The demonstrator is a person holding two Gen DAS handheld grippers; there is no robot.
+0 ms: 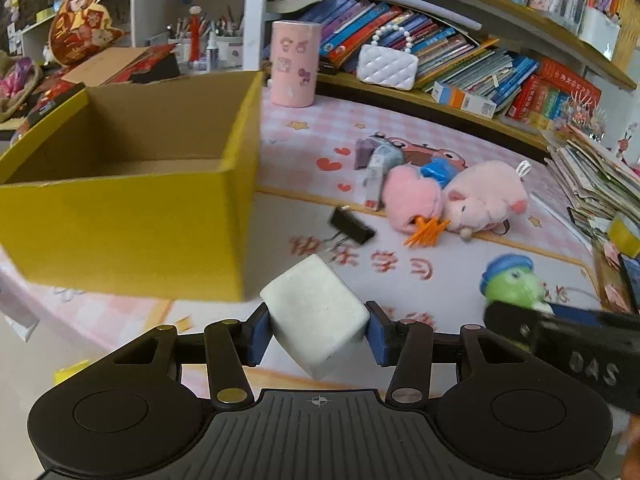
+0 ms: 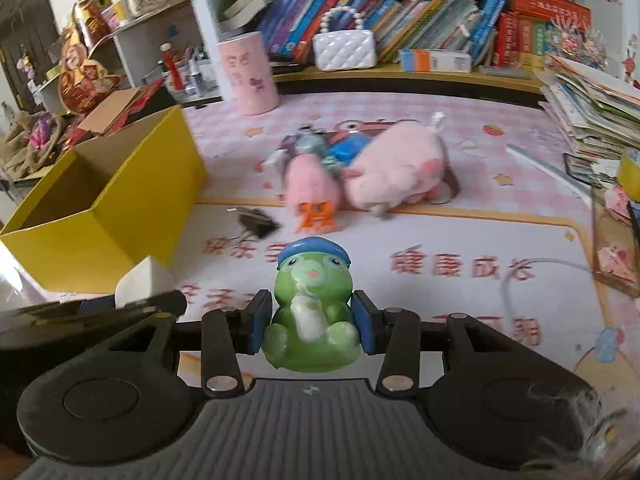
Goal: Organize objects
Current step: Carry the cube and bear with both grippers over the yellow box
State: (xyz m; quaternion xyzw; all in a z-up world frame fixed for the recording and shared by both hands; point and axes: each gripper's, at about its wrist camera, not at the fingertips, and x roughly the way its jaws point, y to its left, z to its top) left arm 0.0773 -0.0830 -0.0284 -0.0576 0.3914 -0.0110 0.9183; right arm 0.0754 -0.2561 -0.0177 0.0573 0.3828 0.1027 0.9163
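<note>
- Left wrist view: the left gripper (image 1: 318, 330) pinches a white block (image 1: 316, 312) between its blue pads (image 1: 256, 338); the block sits tilted, one corner pointing down toward the camera, its long axis running up and away toward the yellow box (image 1: 132, 216).
- Right wrist view: the right gripper (image 2: 312, 322) is clamped on a green frog toy (image 2: 312, 312), which stands upright facing the camera, blue cap on top, just beyond the box's near corner.
- The box stands open-topped on the pink mat (image 1: 460, 280), left of both grippers.
- A black binder clip (image 1: 352, 226) lies just right of the box; further right lie two pink plush toys (image 1: 452, 196).
</note>
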